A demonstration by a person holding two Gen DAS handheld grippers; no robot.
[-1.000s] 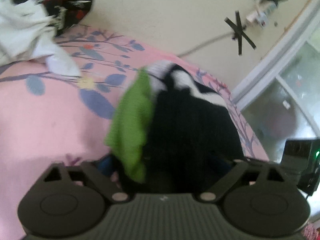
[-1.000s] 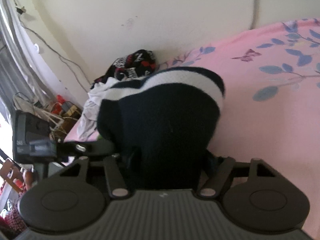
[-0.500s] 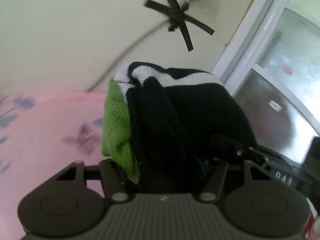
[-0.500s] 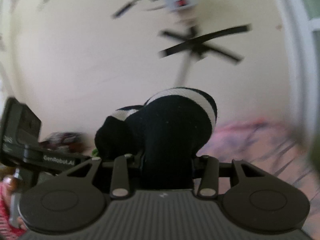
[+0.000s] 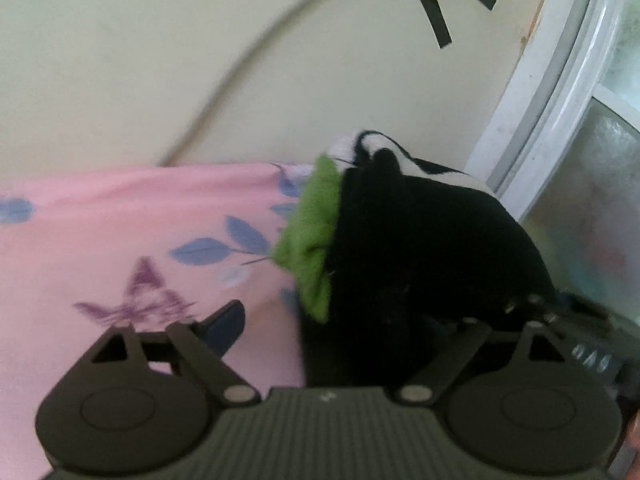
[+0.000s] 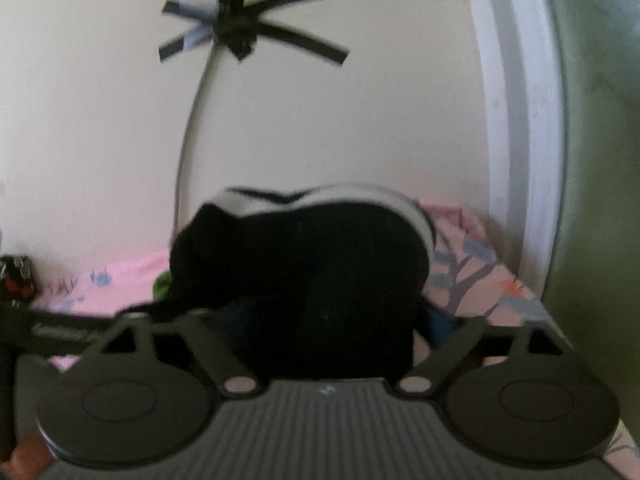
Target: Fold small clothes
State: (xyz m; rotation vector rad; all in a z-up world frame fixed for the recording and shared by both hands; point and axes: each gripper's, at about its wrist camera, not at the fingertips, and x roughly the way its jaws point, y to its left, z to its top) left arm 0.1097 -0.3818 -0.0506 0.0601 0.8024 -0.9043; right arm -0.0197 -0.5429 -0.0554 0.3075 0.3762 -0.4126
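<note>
A folded bundle lies on the pink floral bedsheet (image 5: 100, 240) in the corner by the wall. It is a black garment with white stripes (image 5: 420, 240) over a green garment (image 5: 316, 240). My left gripper (image 5: 372, 316) has its jaws opening: its left blue pad (image 5: 226, 322) stands clear of the cloth, and the right finger is hidden behind the black fabric. In the right wrist view the black garment (image 6: 304, 264) fills the gap of my right gripper (image 6: 328, 320), whose jaws are also opening, with the pads out beside the cloth.
A grey cable (image 5: 224, 80) runs down the cream wall under a black tape cross (image 6: 240, 36). A white window frame (image 5: 552, 92) bounds the bed on the right. A dark patterned clothes pile (image 6: 14, 276) sits far left. The left gripper's body (image 6: 60, 332) crosses the right view.
Both grippers carried the bundle across the bed to the corner by the window frame. Their fingers then spread apart, and the bundle now rests on the sheet.
</note>
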